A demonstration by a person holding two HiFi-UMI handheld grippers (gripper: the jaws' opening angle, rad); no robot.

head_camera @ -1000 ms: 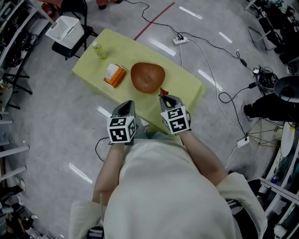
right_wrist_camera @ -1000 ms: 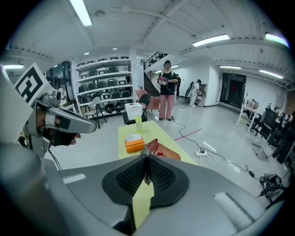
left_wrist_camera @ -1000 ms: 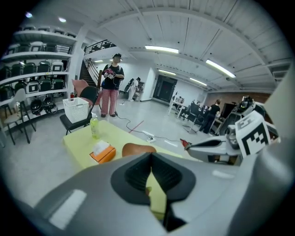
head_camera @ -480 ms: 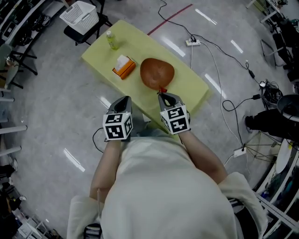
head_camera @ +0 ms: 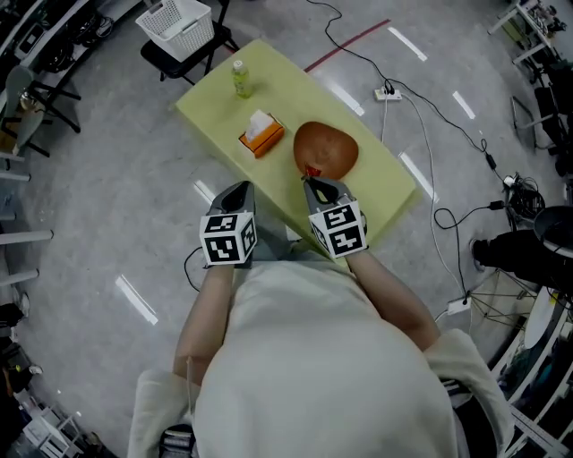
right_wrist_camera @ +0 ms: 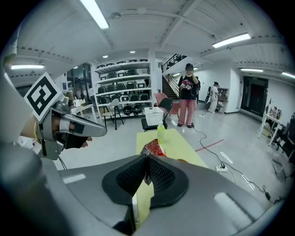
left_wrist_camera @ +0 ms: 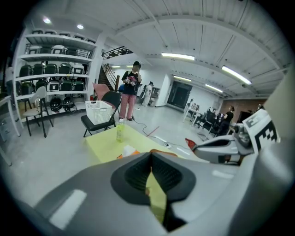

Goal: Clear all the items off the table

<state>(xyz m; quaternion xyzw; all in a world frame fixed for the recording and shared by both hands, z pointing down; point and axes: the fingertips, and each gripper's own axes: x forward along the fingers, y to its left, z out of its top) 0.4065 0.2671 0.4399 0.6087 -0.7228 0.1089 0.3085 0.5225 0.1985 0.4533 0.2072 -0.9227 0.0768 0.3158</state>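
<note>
A yellow-green table (head_camera: 215,112) carries a green bottle (head_camera: 240,79), an orange tissue box (head_camera: 261,136) and a brown bowl (head_camera: 326,148). My right gripper (head_camera: 315,184) hovers over the table's near edge beside the bowl, shut on a red snack packet (head_camera: 312,172). In the right gripper view that packet (right_wrist_camera: 152,148) sticks up from between the closed jaws of the right gripper (right_wrist_camera: 146,159). My left gripper (head_camera: 237,191) is shut with nothing in it, held off the table's near-left edge over the floor; its jaws (left_wrist_camera: 150,154) meet in the left gripper view.
A white basket (head_camera: 179,22) sits on a black chair beyond the table's far end. Cables and a power strip (head_camera: 387,92) lie on the floor to the right. Shelving racks (head_camera: 27,54) stand at the left. A person (left_wrist_camera: 131,92) stands far behind the chair.
The table and its items have slid rightward and down in the head view as the head turned. Both grippers keep their places and their grip.
</note>
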